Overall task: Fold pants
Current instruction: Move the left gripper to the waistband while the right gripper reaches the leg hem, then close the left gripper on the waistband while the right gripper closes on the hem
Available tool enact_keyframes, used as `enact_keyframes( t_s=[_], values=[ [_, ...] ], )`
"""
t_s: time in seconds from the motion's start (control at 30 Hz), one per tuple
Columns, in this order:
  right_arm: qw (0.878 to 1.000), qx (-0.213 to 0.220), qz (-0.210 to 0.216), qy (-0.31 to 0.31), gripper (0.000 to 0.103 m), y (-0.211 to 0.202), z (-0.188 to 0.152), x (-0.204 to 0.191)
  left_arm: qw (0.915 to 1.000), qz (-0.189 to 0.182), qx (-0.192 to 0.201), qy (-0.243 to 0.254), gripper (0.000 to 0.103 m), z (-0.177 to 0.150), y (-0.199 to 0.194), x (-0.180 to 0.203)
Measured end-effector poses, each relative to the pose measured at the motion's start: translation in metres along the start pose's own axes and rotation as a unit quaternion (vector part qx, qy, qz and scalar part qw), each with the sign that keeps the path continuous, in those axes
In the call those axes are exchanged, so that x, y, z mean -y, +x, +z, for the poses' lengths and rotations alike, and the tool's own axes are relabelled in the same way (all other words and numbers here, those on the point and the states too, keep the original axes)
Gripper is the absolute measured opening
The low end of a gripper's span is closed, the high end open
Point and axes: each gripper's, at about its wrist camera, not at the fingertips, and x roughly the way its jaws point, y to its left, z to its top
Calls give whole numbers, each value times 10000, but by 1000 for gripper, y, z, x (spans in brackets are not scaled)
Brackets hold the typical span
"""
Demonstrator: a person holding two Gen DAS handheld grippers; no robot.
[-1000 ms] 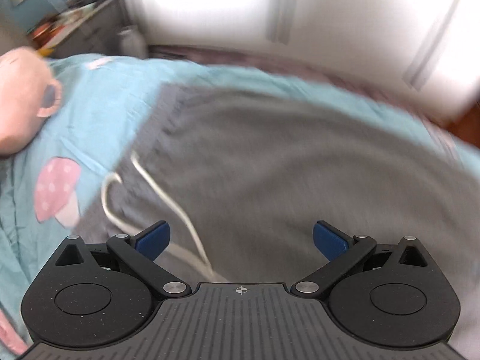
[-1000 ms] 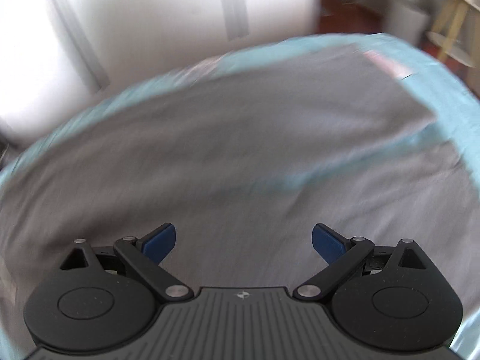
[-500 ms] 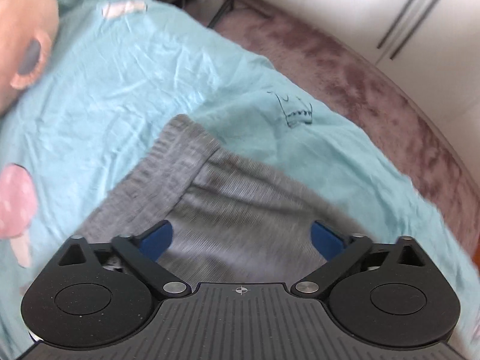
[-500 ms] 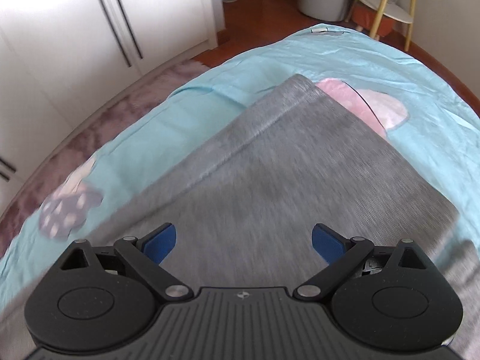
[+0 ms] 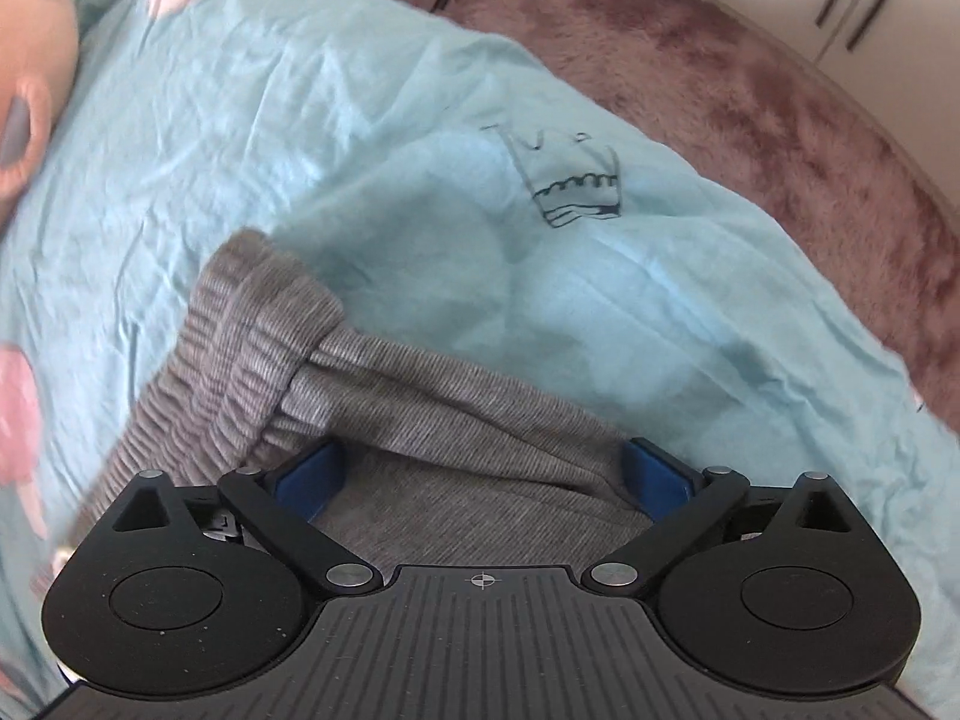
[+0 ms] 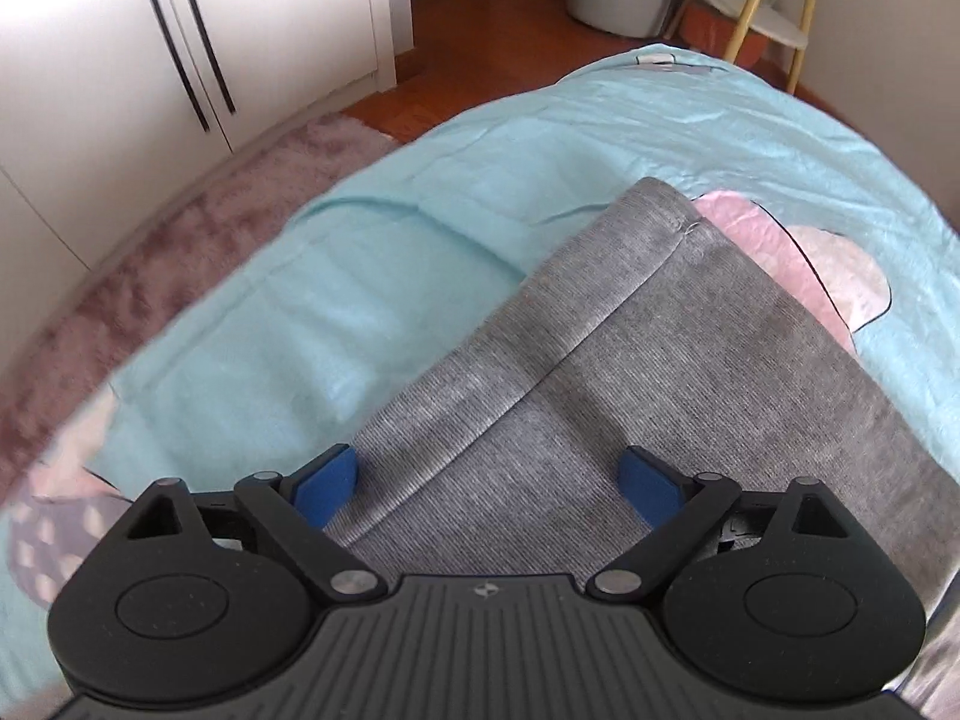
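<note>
Opening wide, the left tongs [image 5: 483,474] and gaping right tongs [image 6: 489,483] straddle unheld pants [image 5: 420,396].

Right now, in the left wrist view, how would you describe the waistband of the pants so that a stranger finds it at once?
Start from the light blue bedsheet with the dark crown drawing. Below and left of the crown lie the grey pants. Their waistband is the thick, gathered, ribbed strip at the left end, coarser than the fine smooth knit beside it.
</note>
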Motion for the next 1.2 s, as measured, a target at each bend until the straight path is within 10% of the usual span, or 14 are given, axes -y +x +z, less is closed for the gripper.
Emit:
enact_keyframes(
  t_s=[0.5, 0.53, 0.6, 0.67, 0.73, 0.93, 1.2],
  values=[
    [9993, 315, -137, -123, 88, 6, -6, -24, 10000, 59, 28, 39, 102, 0, -4, 10],
    [9991, 352, -133, -183, 83, 5, -7, -25, 9999, 18, 87, 96, 98, -2, -6, 10],
    [9984, 452, -100, -326, 37, -3, -10, -28, 9991, -27, 333, 278, 84, -7, -11, 11],
    [9974, 506, -91, -504, 11, -13, -12, -31, 9971, -9, 601, 456, 41, -17, -20, 8],
    [9980, 464, 56, -416, 7, -19, -15, -26, 9956, -230, 648, 632, 10, -24, -26, 4],
    [9934, 714, 861, 234, 5, -60, -36, 22, 9888, -1034, 885, 612, 6, -43, -64, -43],
    [9534, 1376, 2447, 1106, 4, -173, -122, 172, 9489, -2522, 1780, 658, 3, -132, -142, -199]
  ],
)
